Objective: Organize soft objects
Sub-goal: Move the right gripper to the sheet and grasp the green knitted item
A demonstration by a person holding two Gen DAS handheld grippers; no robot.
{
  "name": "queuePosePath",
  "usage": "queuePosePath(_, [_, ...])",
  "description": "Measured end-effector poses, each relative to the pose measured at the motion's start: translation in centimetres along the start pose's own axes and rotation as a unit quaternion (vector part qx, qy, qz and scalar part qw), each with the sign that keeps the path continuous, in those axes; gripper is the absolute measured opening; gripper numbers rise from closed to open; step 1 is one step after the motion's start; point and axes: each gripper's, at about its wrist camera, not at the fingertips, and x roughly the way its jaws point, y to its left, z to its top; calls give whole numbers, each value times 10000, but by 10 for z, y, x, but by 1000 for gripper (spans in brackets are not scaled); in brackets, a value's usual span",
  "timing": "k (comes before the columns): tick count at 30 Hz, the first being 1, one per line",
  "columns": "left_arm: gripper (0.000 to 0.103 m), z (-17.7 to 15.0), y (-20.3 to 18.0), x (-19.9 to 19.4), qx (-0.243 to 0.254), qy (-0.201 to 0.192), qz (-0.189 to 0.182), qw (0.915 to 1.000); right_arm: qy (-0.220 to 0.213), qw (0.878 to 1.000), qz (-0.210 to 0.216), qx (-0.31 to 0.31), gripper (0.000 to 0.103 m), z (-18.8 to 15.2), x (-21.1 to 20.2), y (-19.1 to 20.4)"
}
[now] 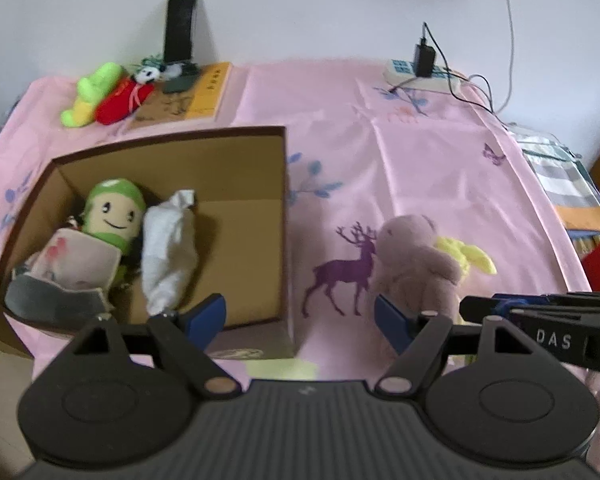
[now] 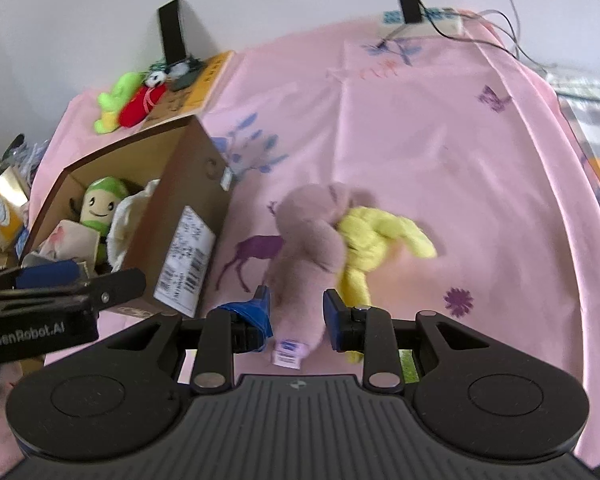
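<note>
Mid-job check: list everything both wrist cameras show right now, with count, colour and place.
Cardboard box: one, brown, left on the cloth, open.
Smiling plush: one, green and cream, inside the box.
White cloth bundle: one, inside the box.
Pink plush: one, right of the box, between the right gripper's pads.
Yellow plush: one, against the pink plush.
Green plush, red plush: one each, far left corner.
Power strip: one, white, far right.
Tablecloth: one, pink.
Left gripper: open, empty.
Right gripper: shut on pink plush.
</note>
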Motion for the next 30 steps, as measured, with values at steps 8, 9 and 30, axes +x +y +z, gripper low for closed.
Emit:
queuePosePath(8, [77, 5, -21, 8, 215, 90, -173, 9996, -31, 9997, -129, 185, 11, -2, -4, -18])
queuePosePath(9, [77, 6, -23, 10, 243, 106, -198, 9995, -30, 9997, -144, 202, 11, -2, -5, -20])
queuePosePath(30, [77, 1, -54, 48, 638, 536, -645, 9944, 129, 9952, -493, 831, 12, -10, 2, -72])
